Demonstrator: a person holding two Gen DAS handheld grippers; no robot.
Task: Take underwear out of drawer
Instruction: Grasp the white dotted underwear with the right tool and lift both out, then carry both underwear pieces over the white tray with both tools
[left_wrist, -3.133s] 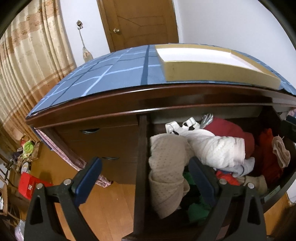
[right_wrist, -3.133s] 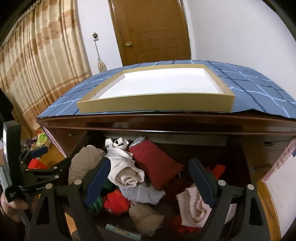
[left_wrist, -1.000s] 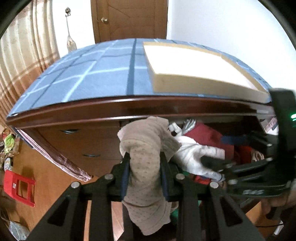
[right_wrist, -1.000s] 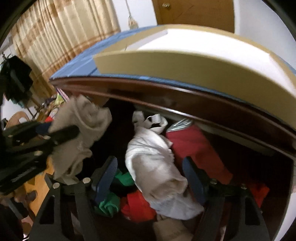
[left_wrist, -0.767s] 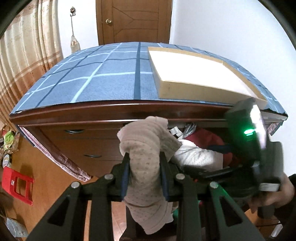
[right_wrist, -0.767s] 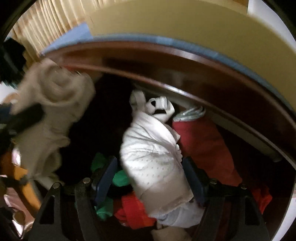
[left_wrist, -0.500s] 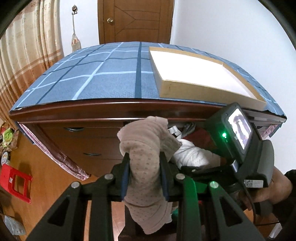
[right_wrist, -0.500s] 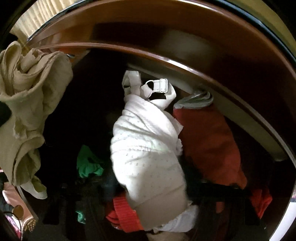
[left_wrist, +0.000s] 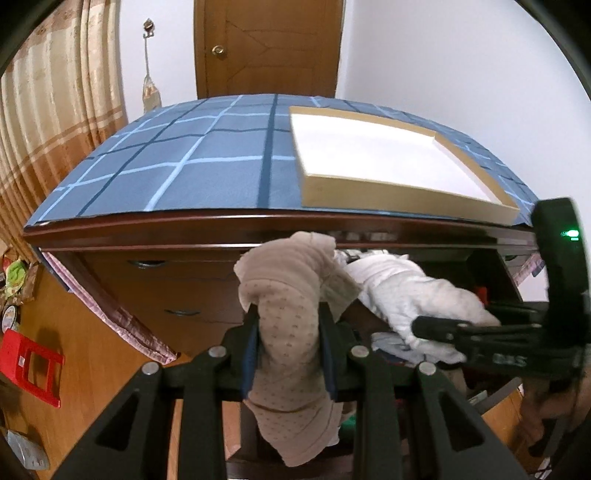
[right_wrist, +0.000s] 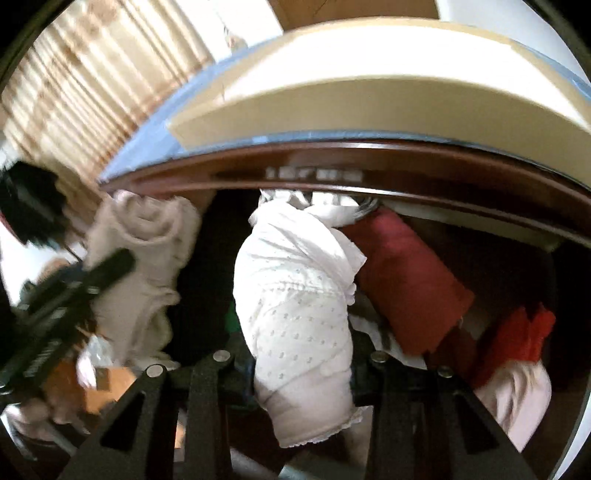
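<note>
Underwear fills the open drawer (right_wrist: 509, 236) below the dresser top, where a shallow tray (left_wrist: 406, 192) sits on a blue checked cloth (left_wrist: 184, 166). In our left gripper (left_wrist: 288, 347) we hold a beige dotted piece (left_wrist: 288, 317), pinched between the blue pads and lifted clear of the drawer. Our right gripper (right_wrist: 303, 373) has just been closing, and its jaws now squeeze a white dotted piece (right_wrist: 295, 302) that lies beside a red garment (right_wrist: 402, 280).

Checked cloth (left_wrist: 207, 173) and tray (left_wrist: 406, 188) atop dresser (left_wrist: 155, 230)
</note>
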